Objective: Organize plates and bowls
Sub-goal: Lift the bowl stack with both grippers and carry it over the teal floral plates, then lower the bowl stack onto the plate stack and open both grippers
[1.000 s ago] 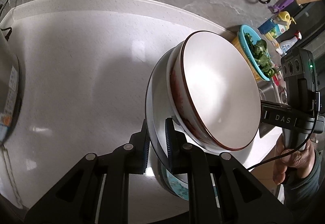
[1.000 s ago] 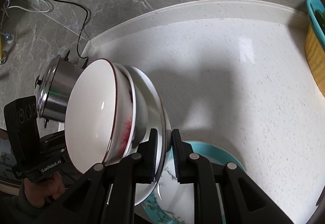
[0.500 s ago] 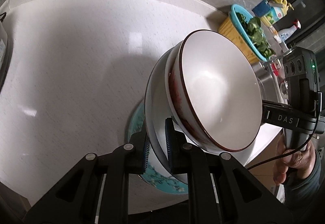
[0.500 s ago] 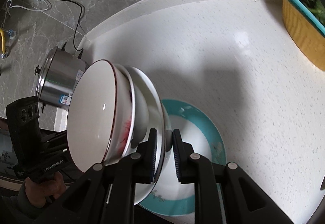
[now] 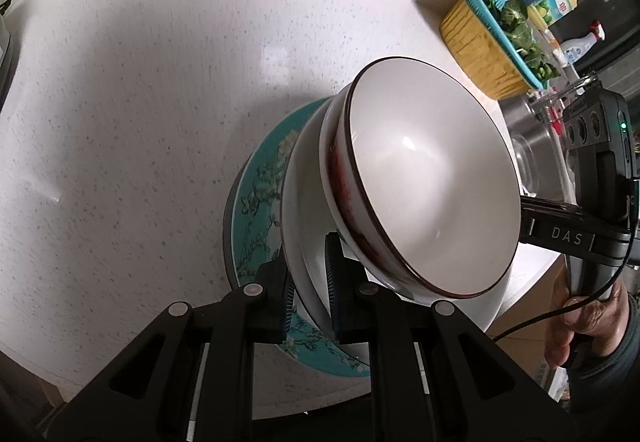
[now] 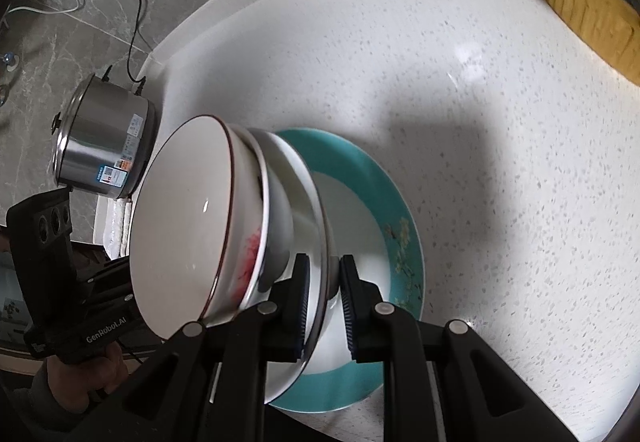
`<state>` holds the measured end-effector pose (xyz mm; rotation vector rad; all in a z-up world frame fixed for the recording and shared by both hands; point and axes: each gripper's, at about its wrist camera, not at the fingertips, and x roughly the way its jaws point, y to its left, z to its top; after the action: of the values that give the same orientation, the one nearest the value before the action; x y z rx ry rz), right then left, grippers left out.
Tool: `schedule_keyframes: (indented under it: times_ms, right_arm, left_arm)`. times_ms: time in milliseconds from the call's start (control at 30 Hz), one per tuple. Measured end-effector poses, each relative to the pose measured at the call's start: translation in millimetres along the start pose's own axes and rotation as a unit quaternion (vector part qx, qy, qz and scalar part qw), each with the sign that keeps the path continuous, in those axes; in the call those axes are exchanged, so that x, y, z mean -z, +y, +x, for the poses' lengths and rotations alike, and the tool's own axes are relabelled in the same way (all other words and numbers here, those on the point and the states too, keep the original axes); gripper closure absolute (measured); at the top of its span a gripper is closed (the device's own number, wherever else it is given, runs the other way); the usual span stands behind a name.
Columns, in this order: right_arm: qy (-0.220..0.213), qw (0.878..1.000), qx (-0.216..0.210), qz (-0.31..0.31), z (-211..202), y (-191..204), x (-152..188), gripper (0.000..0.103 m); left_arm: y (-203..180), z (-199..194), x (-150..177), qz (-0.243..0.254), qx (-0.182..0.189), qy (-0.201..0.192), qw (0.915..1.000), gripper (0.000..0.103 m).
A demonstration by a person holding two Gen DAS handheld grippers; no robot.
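A white plate carries two nested white bowls: a brown-rimmed one on top, and a red-patterned one under it. My left gripper is shut on the plate's near rim. My right gripper is shut on the opposite rim of the same white plate. The stack hangs low over a teal flowered plate that lies on the white counter. Whether the stack touches the teal plate I cannot tell.
A steel pot stands at the counter's left end, with a cable to a wall socket. A yellow basket of greens sits at the right by a sink. A hand holds the right gripper's handle.
Both grippers have come down and across with the plate and bowls. The teal plate, barely seen before, now lies in full view under the stack. The grips are unchanged.
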<state>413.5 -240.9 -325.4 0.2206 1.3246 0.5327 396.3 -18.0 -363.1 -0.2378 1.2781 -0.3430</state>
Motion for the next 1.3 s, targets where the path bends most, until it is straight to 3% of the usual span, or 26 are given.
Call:
schedule_keyframes:
  times_ms: [1167,1300]
  right_arm:
    - [-0.023,1.000,0.001,-0.003,12.6,2.1,31.1,0.084]
    - [-0.027,1.000,-0.001,0.000,12.8,1.4,36.6,0.079]
  left_arm:
    - [15.5,5.5,16.7,-0.010,-0.001,-0.027,0.9996,0.091]
    - [18.1,4.4,18.1,-0.014,-0.002,-0.033,0.9994,0.089]
